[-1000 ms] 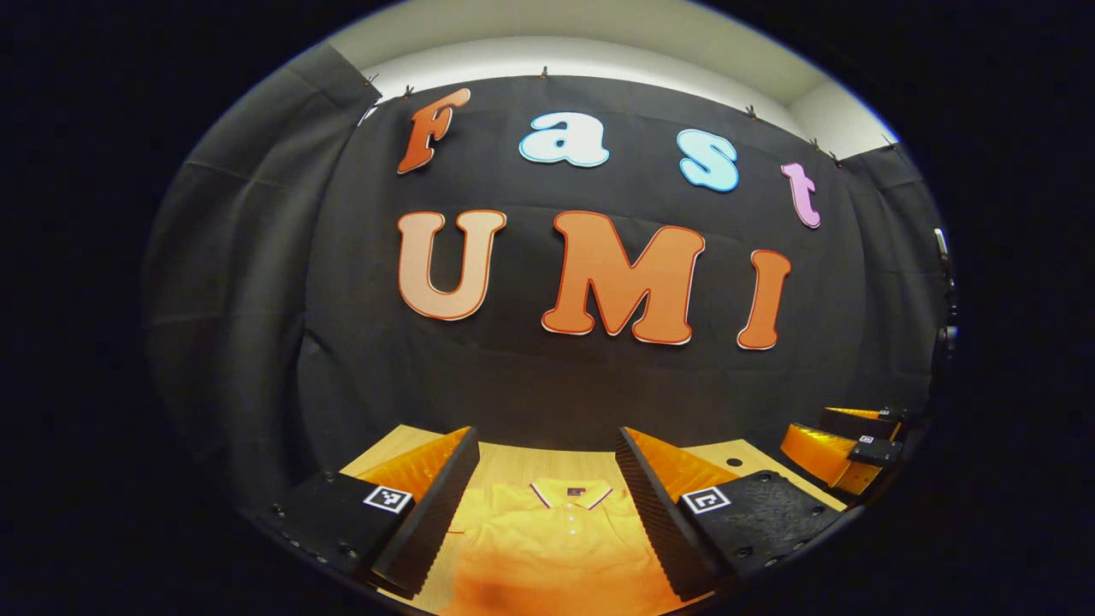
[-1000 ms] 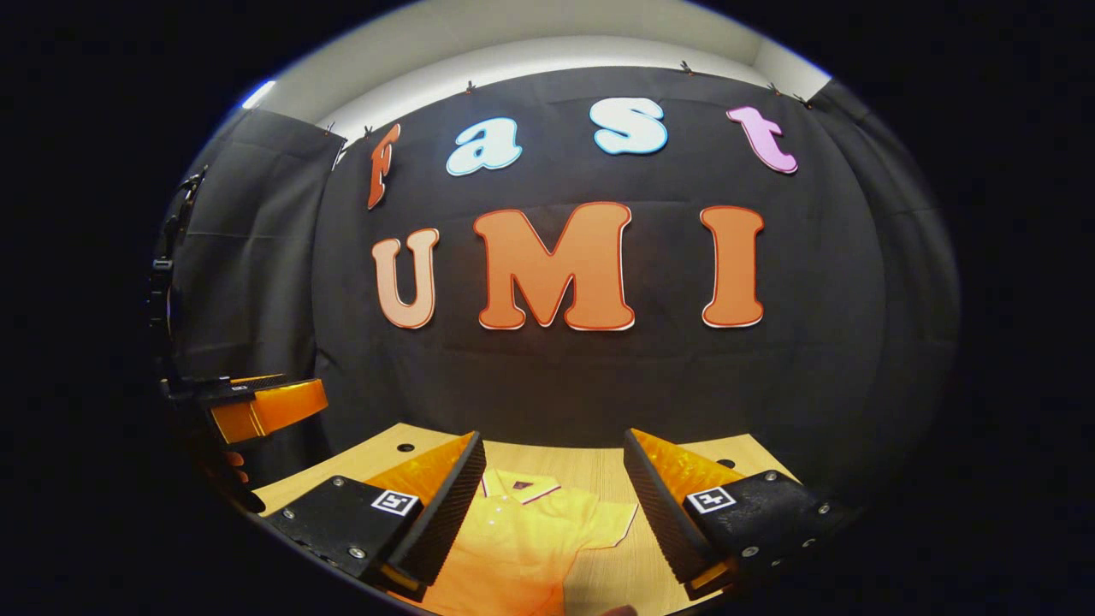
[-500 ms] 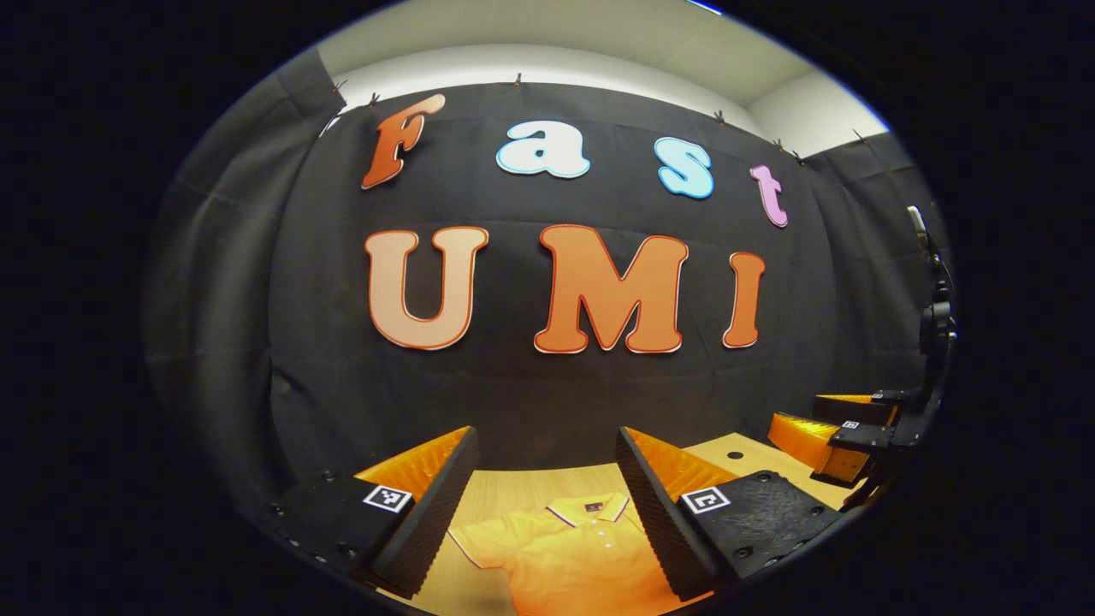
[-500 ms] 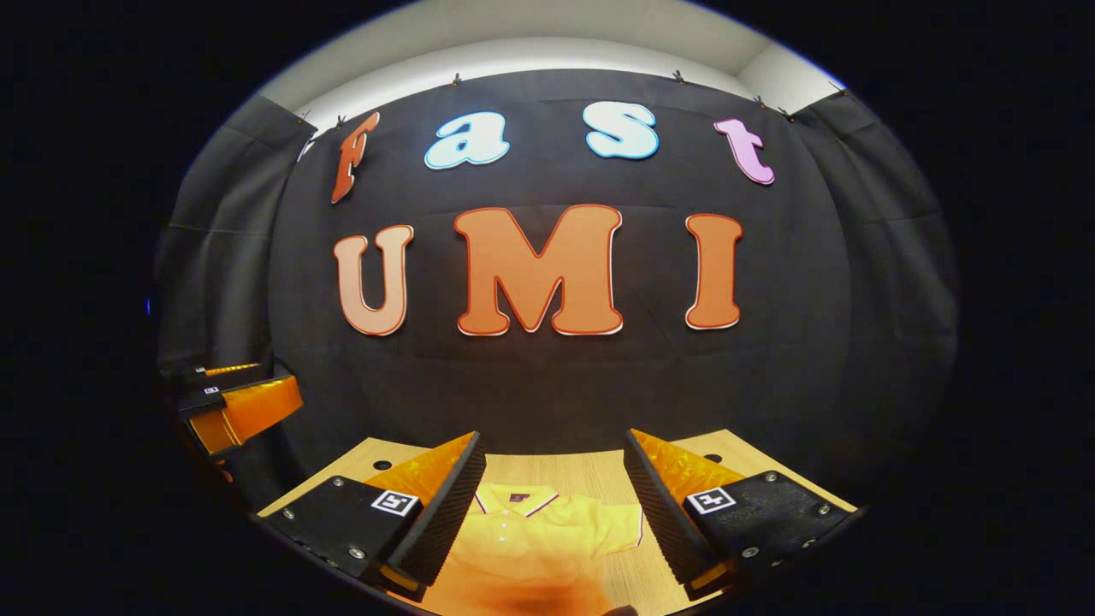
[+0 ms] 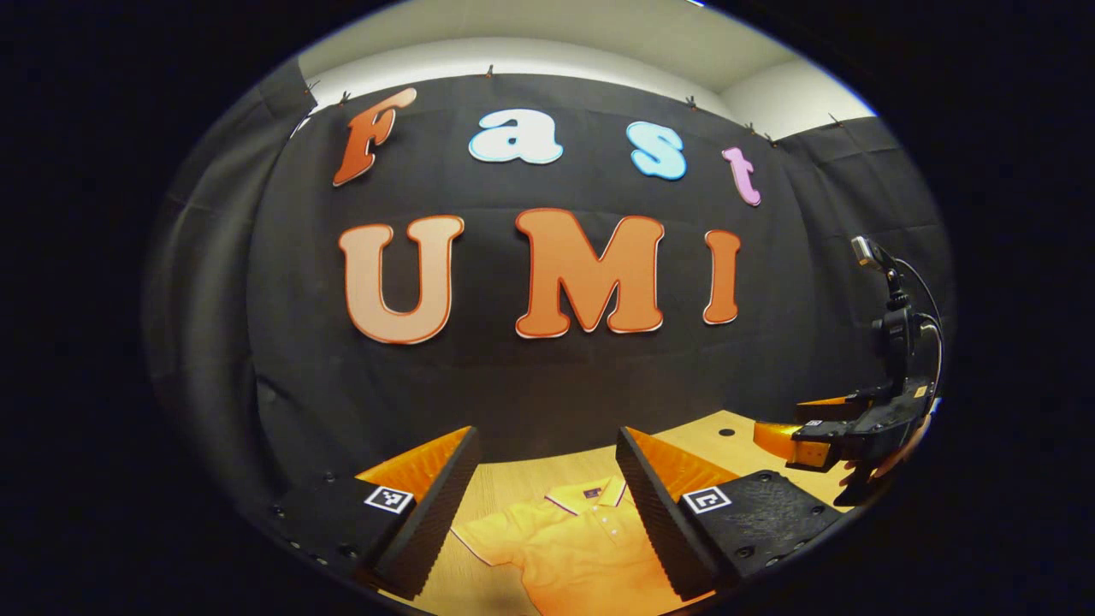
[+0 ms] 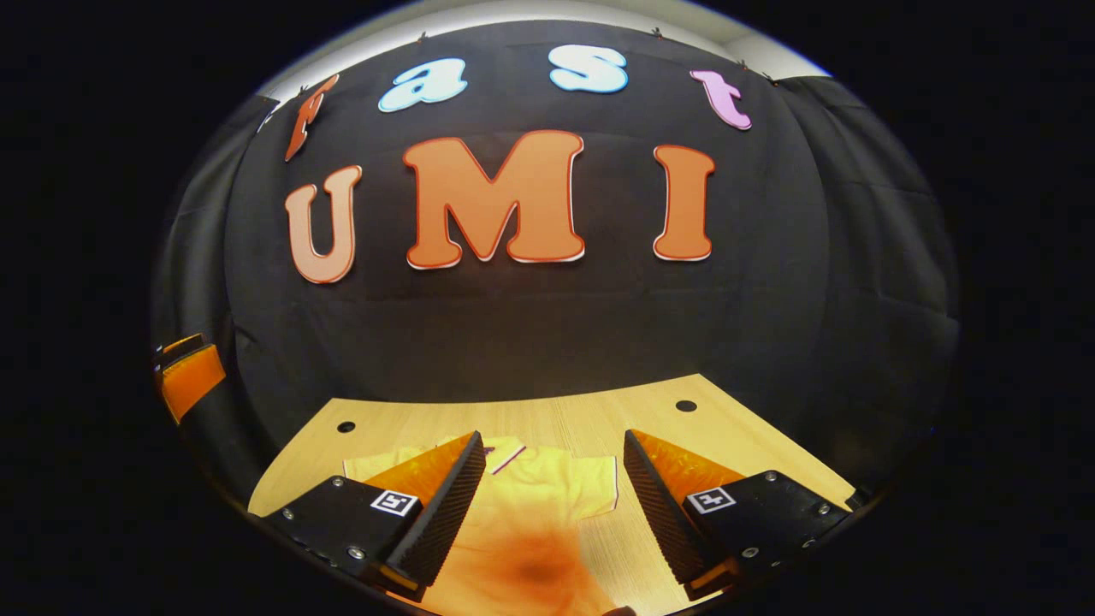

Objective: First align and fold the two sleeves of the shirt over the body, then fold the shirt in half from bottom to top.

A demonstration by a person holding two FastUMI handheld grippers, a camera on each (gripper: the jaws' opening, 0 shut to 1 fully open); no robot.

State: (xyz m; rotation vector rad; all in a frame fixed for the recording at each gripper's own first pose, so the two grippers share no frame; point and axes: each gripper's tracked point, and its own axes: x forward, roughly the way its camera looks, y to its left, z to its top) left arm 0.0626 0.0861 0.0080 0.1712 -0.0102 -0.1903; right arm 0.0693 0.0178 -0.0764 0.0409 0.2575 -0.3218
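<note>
Item: yellow short-sleeved polo shirt with striped collar trim point(image 5: 582, 547), lying flat, front up, on the pale wooden table top point(image 6: 599, 419), collar toward the black cloth wall point(image 6: 530, 325). Both sleeves lie spread out to the sides; no fold made yet, by the look of it

Left gripper point(image 5: 543, 505): fingers spread wide, nothing between them, held above the table. Over the last second its view has swung leftward, so the shirt's left sleeve point(image 5: 492, 539) now lies between its fingers where the collar sat before

Right gripper point(image 6: 554, 505): released, holding nothing, clear of the cloth. Its view has tipped downward and come forward; more table shows than a second ago, and the shirt's right sleeve point(image 6: 594, 488) lies just ahead between the fingers. It also shows at the right edge of the left gripper view point(image 5: 813, 432), farther to the side than before, with part of a hand behind it

Reading: the two grippers have drawn apart, each lining up on its own sleeve. Judged stage: approach to the first sleeve fold; grasping not begun
</note>
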